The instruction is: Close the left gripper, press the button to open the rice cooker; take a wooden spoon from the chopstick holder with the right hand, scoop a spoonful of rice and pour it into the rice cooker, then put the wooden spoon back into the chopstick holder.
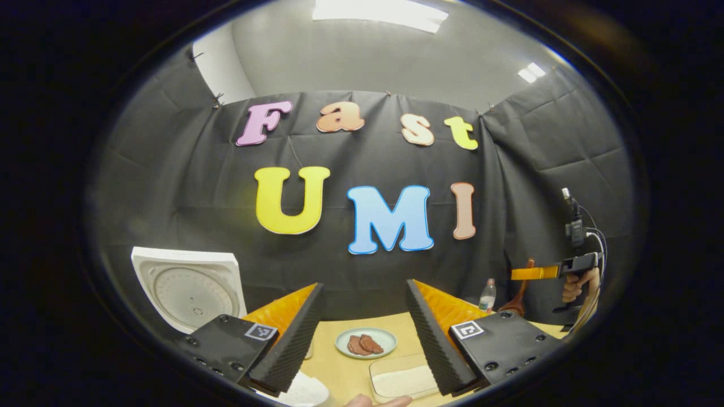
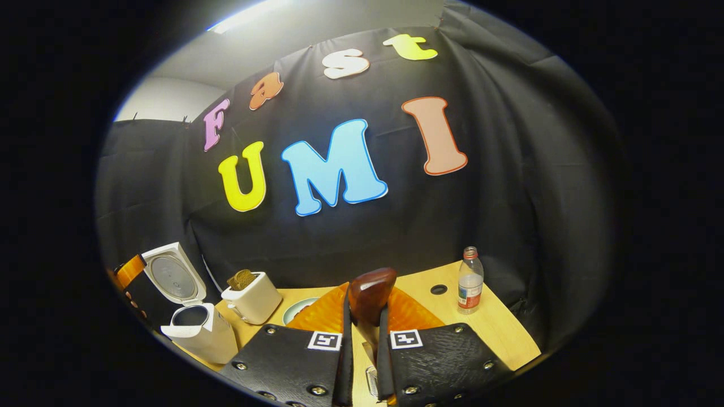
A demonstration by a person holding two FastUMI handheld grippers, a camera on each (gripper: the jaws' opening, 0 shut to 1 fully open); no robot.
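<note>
The white rice cooker (image 2: 199,334) stands at the table's left with its lid (image 2: 172,277) raised; in the left gripper view the lid (image 1: 189,288) rises just left of my fingers. My left gripper (image 1: 363,285) is open, holding nothing, above a clear container of rice (image 1: 404,380). My right gripper (image 2: 367,299) is shut on a dark wooden spoon (image 2: 370,294), whose rounded end sticks out past the fingertips. In the left gripper view a hand holds that right gripper (image 1: 537,273) at the far right, with the spoon (image 1: 517,297) hanging from it above the table.
A plate of brown slices (image 1: 366,342) lies mid-table. A white toaster (image 2: 251,302) with bread stands beside the cooker. A plastic bottle (image 2: 469,280) stands at the back right near a hole (image 2: 438,289) in the wooden table (image 2: 498,328). A fingertip (image 1: 376,401) shows at the bottom edge.
</note>
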